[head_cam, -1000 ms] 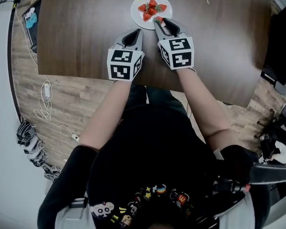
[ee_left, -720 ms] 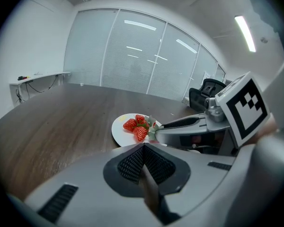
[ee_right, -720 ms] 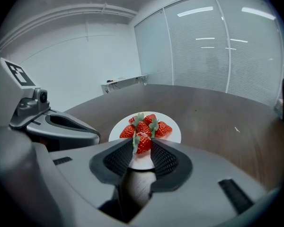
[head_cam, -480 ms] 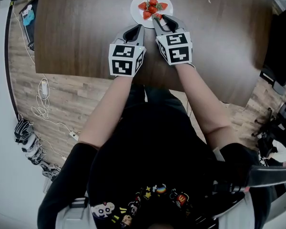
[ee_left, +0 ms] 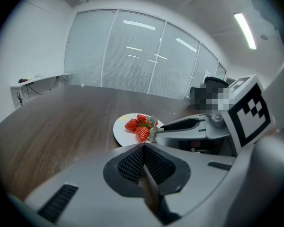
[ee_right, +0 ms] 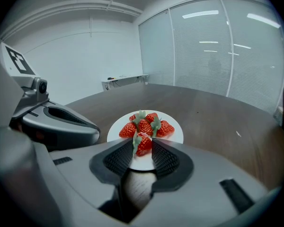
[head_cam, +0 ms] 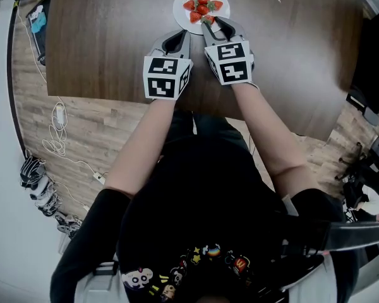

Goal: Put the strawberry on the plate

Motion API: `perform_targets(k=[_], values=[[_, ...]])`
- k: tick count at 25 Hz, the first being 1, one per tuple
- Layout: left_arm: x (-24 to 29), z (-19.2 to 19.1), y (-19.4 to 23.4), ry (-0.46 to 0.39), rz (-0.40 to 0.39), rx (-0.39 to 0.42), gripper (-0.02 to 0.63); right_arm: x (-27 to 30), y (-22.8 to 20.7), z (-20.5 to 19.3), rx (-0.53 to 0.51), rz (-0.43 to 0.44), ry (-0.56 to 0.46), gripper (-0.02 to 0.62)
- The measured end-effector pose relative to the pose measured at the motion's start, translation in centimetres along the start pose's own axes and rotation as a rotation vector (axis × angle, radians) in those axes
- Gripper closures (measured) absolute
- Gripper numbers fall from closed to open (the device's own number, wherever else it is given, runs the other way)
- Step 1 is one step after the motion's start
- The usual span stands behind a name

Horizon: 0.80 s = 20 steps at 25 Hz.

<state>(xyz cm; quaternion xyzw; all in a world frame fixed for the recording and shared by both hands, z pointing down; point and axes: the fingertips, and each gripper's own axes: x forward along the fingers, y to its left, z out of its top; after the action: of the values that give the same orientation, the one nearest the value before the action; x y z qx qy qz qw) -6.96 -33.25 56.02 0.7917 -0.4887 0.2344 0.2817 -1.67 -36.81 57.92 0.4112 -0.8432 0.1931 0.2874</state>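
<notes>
A white plate (head_cam: pixel 182 7) sits at the table's far edge with three strawberries (head_cam: pixel 202 4) piled on it. My right gripper (head_cam: pixel 208 21) is shut on another strawberry (ee_right: pixel 143 145), held by its sides over the plate's near rim (ee_right: pixel 172 136). The strawberry pile (ee_right: pixel 146 125) lies just beyond the held berry. My left gripper (head_cam: pixel 177 36) is shut and empty, hovering over the bare table just left of the right one and short of the plate. From the left gripper view (ee_left: pixel 143 147) the plate (ee_left: pixel 120 129) and the right gripper's fingers (ee_left: pixel 180 125) lie ahead to the right.
The dark wooden table (head_cam: pixel 107 36) spreads wide to the left and right of the plate. Cables and a power strip (head_cam: pixel 58 128) lie on the floor at the left. Dark gear (head_cam: pixel 369 62) stands off the table's right edge.
Both grippers have moved forward toward the plate. The right one has carried the strawberry from just short of the plate to above its near rim.
</notes>
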Motion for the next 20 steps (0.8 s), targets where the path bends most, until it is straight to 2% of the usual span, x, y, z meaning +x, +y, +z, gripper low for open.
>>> perform_targets(k=[13,20], values=[[-0.6,0.2,0.2,-0.008,0.009,0.000,0.617,-0.9,0.2,1.0,0.008,-0.019,-0.053,0.477],[-1.0,1.2,0.3,-0.034,0.015,0.011,0.617,-3.2,-0.3,2.8,0.043,-0.048,-0.126,0.488]])
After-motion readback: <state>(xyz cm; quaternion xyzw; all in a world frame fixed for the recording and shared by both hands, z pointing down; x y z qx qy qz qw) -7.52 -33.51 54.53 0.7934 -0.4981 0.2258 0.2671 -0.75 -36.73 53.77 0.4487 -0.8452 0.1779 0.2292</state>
